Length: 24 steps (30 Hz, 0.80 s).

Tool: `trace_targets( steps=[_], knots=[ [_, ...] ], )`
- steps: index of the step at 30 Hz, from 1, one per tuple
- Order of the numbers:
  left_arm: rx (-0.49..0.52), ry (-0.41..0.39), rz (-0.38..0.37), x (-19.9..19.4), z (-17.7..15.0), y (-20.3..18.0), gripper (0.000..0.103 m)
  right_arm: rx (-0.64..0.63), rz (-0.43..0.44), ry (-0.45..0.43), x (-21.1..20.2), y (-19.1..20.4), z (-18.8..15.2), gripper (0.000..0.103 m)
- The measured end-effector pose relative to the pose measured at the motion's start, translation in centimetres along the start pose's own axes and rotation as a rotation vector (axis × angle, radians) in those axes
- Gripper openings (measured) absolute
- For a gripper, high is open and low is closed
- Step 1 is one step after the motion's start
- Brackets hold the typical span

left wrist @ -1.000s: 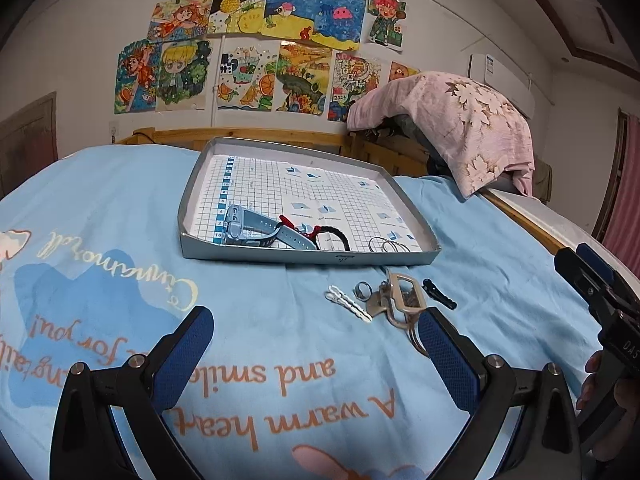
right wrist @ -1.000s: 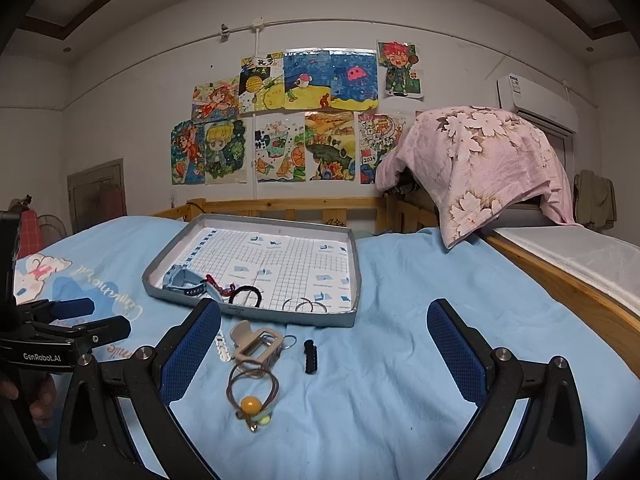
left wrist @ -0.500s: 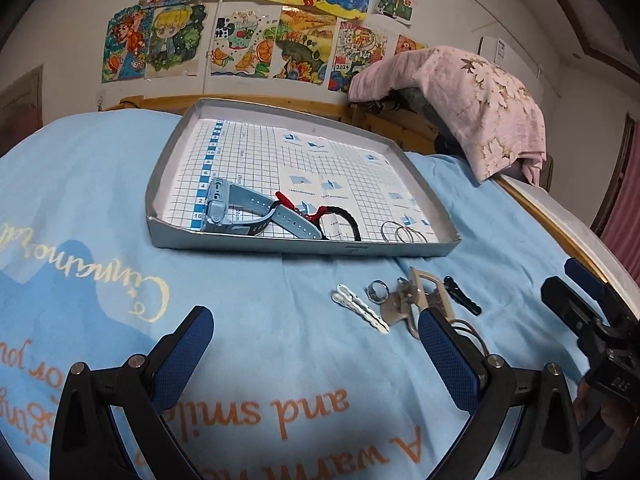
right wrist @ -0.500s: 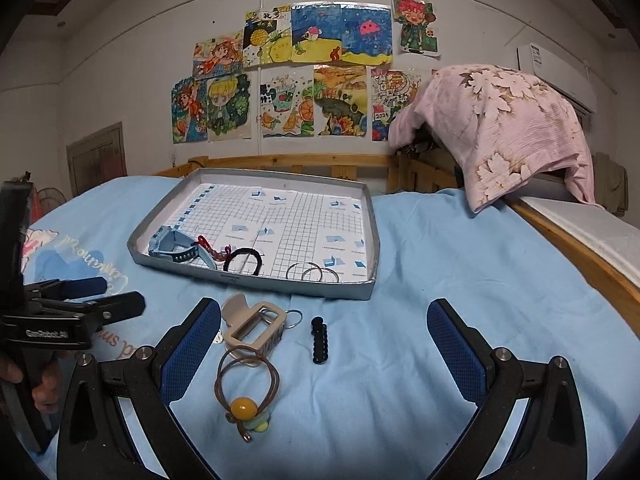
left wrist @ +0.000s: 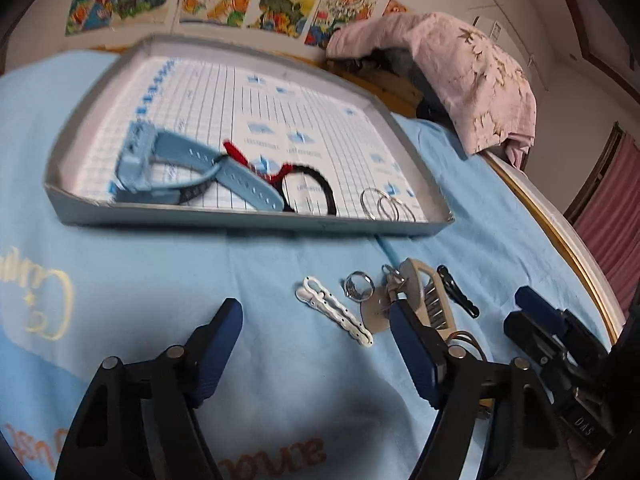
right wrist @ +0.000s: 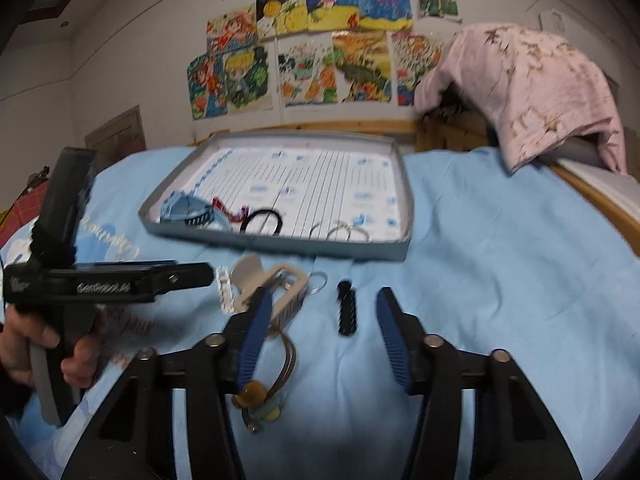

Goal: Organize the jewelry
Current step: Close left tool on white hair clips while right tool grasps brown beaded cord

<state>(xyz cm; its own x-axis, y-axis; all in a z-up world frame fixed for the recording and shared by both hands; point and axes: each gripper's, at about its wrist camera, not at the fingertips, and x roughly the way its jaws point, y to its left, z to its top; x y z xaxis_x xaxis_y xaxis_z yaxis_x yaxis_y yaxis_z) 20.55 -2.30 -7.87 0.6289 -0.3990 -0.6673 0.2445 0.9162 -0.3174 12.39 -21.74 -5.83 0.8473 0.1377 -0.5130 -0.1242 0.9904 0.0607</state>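
A grey tray on the blue bedsheet holds a blue watch, a red-and-black hair tie and silver hoops. On the sheet in front lie a white hair clip, a silver ring, a beige claw clip, a black clip and a brown hair tie with a yellow bead. My left gripper is open just short of the white clip. My right gripper is open, low over the black clip.
A pink floral cloth drapes over the wooden bed frame at the back right. Drawings hang on the wall. The bed's wooden edge runs along the right. The left gripper also shows in the right wrist view.
Both grippers moved forward and down toward the loose items on the sheet. Their jaws have narrowed but stay open.
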Motion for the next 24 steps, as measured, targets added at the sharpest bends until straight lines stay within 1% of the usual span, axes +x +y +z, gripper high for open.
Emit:
trace_targets(
  steps=[3, 6, 9, 12, 15, 19, 21, 23, 24],
  knots=[
    [0.004, 0.009, -0.02, 0.6, 0.0, 0.0, 0.074, 0.0, 0.027, 0.038, 0.6, 0.1, -0.6, 0.036],
    [0.01, 0.013, -0.026, 1.1, 0.1, -0.1, 0.072, -0.005, 0.048, 0.076, 1.3, 0.4, -1.0, 0.035],
    [0.01, 0.027, -0.033, 1.9, 0.4, -0.1, 0.067, -0.016, 0.062, 0.114, 2.0, 0.6, -1.3, 0.029],
    [0.013, 0.037, -0.039, 2.5, 0.7, -0.2, 0.066, -0.017, 0.066, 0.154, 2.8, 0.7, -1.6, 0.029],
    [0.025, 0.051, -0.037, 3.1, 0.9, -0.4, 0.066, -0.012, 0.075, 0.192, 3.6, 0.6, -1.8, 0.023],
    [0.045, 0.068, -0.022, 3.6, 1.0, -0.6, 0.057, -0.002, 0.078, 0.232, 4.6, 0.4, -2.0, 0.015],
    [0.05, 0.071, -0.019, 3.7, 0.8, -0.6, 0.054, 0.002, 0.069, 0.242, 4.9, 0.3, -1.9, 0.012],
    [0.052, 0.076, -0.016, 3.9, 0.8, -0.6, 0.048, 0.01, 0.063, 0.247, 5.3, 0.2, -1.8, 0.009],
    [0.053, 0.079, -0.015, 3.9, 0.7, -0.6, 0.047, 0.011, 0.06, 0.248, 5.4, 0.2, -1.7, 0.008]
  ],
)
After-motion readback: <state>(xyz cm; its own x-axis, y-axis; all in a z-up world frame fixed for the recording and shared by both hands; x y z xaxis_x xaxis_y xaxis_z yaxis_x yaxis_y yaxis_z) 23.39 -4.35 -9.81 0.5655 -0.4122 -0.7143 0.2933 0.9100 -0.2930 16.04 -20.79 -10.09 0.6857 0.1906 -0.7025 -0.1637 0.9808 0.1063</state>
